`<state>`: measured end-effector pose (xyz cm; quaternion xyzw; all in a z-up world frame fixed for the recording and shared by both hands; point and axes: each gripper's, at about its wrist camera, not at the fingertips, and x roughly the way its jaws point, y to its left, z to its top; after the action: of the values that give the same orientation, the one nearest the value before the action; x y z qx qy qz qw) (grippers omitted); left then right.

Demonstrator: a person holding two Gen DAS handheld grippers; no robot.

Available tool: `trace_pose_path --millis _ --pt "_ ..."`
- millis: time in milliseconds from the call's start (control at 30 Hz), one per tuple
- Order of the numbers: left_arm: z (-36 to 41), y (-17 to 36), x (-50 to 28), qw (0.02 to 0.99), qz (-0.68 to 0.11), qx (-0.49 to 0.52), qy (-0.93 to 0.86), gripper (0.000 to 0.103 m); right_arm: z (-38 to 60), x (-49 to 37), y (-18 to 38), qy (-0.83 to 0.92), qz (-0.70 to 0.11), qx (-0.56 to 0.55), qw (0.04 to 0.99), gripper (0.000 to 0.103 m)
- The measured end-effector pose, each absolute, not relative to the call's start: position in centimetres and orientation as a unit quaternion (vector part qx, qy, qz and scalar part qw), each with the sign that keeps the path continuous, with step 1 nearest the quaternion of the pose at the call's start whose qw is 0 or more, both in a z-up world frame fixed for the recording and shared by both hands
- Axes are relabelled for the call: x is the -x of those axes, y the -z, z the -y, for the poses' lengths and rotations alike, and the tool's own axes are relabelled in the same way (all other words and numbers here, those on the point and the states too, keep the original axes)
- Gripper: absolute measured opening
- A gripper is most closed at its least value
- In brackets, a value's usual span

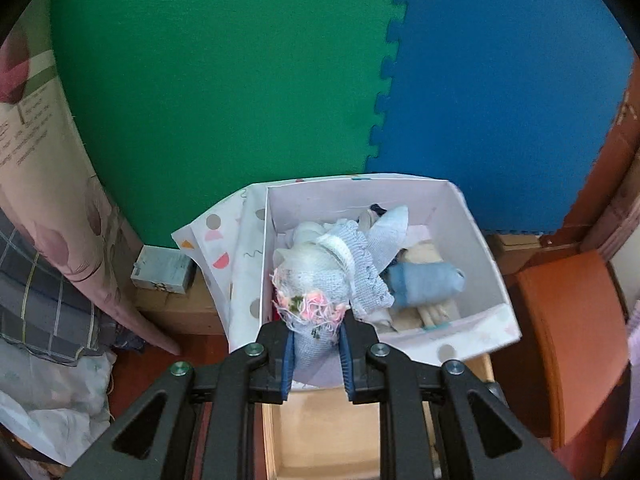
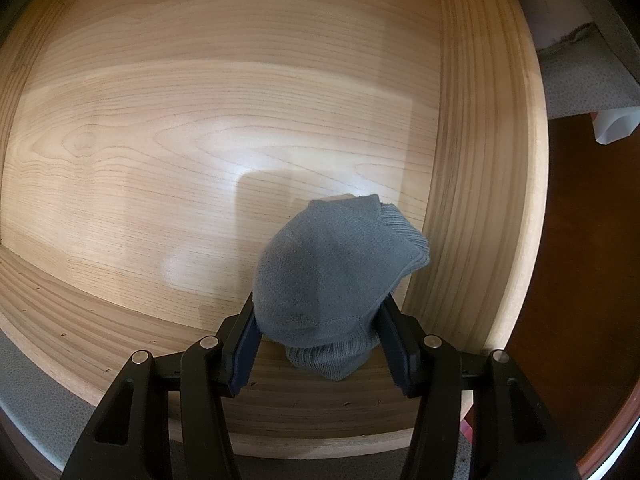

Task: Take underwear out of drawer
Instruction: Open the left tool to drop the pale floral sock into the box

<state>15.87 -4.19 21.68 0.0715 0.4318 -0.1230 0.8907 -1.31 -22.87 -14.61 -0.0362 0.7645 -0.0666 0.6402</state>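
- The wooden drawer point(image 2: 200, 120) fills nearly the whole right wrist view; its pale grained bottom is bare apart from one garment at lower centre-right.
- The green foam mat point(image 1: 224, 80) takes the upper left of the left wrist view, and the blue foam mat point(image 1: 500, 80) the upper right; the two lock together along a toothed seam.
- The white box point(image 1: 472, 236) sits at centre of the left wrist view, holding a heap of pale and blue folded cloth.
- The grey knit garment point(image 2: 332, 264) lies in the drawer near its right wall, at lower centre of the right wrist view.
- The pale blue underwear point(image 1: 320, 284), trimmed with lace and pink flowers, hangs over the box's near left corner, at centre of the left wrist view.
- The right tongs point(image 2: 320, 344) are clenched on the grey knit garment, a pad pressing each side.
- The left tongs point(image 1: 316, 356) grasp the pale blue underwear by its lower end, jaws pinched close.
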Motion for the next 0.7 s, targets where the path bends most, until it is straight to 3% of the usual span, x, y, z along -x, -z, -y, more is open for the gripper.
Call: trace_pose_path --millis 433,700 --pt "5.9 -12.0 -22.5 0.856 -0.504 -0.092 0.071 0.019 23.5 1.1 14.6 0.065 -0.763 0.035 0.642 0.052" --pt "5.7 -10.1 -23.3 0.851 -0.513 -0.096 0.063 0.023 23.4 1.0 14.6 0.066 -0.763 0.035 0.642 0.052"
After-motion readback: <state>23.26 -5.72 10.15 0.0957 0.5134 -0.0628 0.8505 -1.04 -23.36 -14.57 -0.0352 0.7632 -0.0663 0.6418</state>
